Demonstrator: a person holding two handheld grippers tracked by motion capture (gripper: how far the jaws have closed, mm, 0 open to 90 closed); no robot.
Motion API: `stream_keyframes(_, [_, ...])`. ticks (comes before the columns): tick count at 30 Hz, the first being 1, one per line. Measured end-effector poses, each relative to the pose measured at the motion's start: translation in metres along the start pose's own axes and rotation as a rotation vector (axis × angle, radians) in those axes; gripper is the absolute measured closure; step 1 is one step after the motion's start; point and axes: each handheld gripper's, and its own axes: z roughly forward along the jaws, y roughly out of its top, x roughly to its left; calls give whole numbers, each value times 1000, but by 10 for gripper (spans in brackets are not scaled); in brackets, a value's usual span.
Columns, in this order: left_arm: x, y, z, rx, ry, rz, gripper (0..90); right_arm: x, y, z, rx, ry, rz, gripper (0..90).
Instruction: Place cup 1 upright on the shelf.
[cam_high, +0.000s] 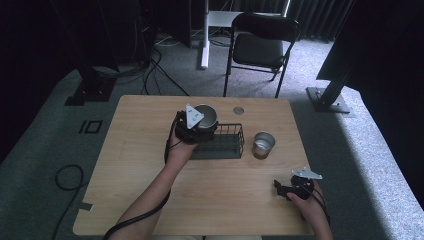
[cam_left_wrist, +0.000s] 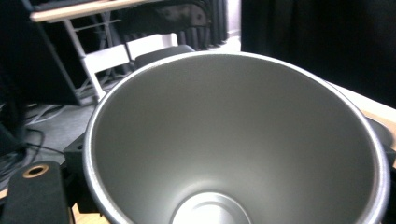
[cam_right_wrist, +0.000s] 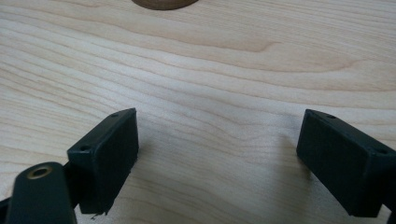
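Observation:
My left gripper (cam_high: 196, 127) is shut on a steel cup (cam_high: 206, 116) and holds it tilted over the left end of a black wire basket (cam_high: 222, 143) at the table's middle. In the left gripper view I look straight into the cup's (cam_left_wrist: 233, 140) bare grey inside, and its rim hides most of the jaws. A second steel cup (cam_high: 263, 145) stands upright on the wood just right of the basket. Near the front right corner my right gripper (cam_high: 279, 190) lies low over the table, open. Nothing but wood shows between its fingers (cam_right_wrist: 106, 156).
The wooden table (cam_high: 150, 165) has a small round grommet (cam_high: 238, 110) near its far edge. A black folding chair (cam_high: 260, 45) stands behind it on the carpet. A rounded brown edge (cam_right_wrist: 163, 3) sits at the top of the right gripper view.

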Motion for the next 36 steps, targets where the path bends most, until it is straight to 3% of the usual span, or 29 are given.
stream_keyframes(8, [9,-18,8,20,67,-56,138,0,0,0,0,0,1,126])
stream_keyframes(19, [16,-43,23,26,71,-110,138,0,0,0,1,0,0,125])
stream_keyframes(25, [17,-54,30,49,69,-123,139,0,0,0,1,0,0,125])
stream_keyframes(36, [13,-62,37,68,82,-102,138,0,0,0,0,0,0,126])
